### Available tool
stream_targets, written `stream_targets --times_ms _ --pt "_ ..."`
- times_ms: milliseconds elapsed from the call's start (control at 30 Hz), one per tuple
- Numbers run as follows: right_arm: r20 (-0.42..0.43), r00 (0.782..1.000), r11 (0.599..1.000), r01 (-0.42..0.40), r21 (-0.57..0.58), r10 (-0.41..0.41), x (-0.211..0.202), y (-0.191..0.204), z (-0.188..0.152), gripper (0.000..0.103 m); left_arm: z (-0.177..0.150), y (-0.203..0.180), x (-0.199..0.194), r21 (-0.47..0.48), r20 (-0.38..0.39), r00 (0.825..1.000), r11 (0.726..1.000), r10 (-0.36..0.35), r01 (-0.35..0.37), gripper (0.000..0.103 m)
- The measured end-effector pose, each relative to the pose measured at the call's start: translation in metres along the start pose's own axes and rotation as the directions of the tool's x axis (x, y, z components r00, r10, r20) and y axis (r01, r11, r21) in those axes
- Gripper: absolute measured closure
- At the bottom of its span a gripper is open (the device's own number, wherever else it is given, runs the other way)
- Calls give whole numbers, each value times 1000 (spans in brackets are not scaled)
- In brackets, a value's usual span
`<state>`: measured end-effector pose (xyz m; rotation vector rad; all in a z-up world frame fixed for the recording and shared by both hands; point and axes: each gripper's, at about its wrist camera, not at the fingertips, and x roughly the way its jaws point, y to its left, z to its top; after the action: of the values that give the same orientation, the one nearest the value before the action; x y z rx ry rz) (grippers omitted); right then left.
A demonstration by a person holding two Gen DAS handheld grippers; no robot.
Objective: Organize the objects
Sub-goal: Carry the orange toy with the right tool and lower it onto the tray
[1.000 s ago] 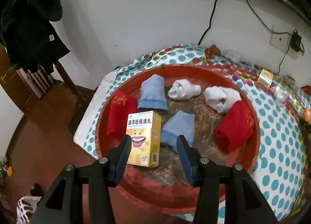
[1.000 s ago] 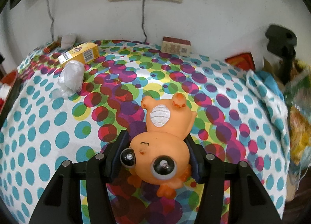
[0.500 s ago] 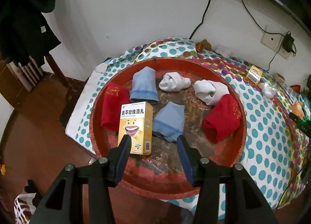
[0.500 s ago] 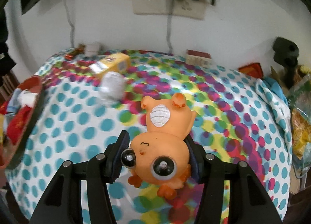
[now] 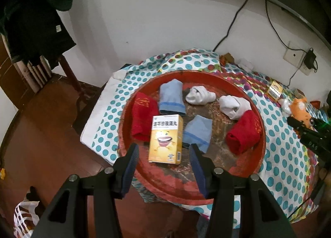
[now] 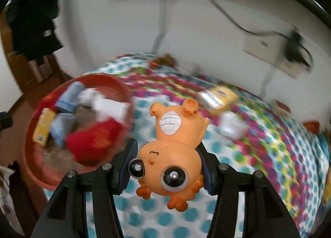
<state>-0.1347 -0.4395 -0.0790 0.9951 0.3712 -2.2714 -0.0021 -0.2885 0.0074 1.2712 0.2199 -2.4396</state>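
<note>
Tray half filled, orange toy on its way over

The red tray on the dotted table already holds two red socks, two blue socks, two white sock bundles and the yellow box; the left gripper hangs over the tray's near rim, its fingers opening with nothing between them. The right gripper has its fingers clamped on the orange toy, held upside down above the table beside the tray. Still out on the cloth, by my judgement left to gather: a small yellow packet and a white wad
</note>
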Motion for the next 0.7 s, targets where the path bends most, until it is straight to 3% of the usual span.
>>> stream_targets --times_ms 300,700 --pt "-18 996 985 -91 -143 89 21 95 30 50 0 19 -1 -29 -19 1000 1000 4 -4 52" --pt "-84 992 976 -112 -186 98 57 138 38 50 0 34 3 -61 -36 999 998 -1 -1 52"
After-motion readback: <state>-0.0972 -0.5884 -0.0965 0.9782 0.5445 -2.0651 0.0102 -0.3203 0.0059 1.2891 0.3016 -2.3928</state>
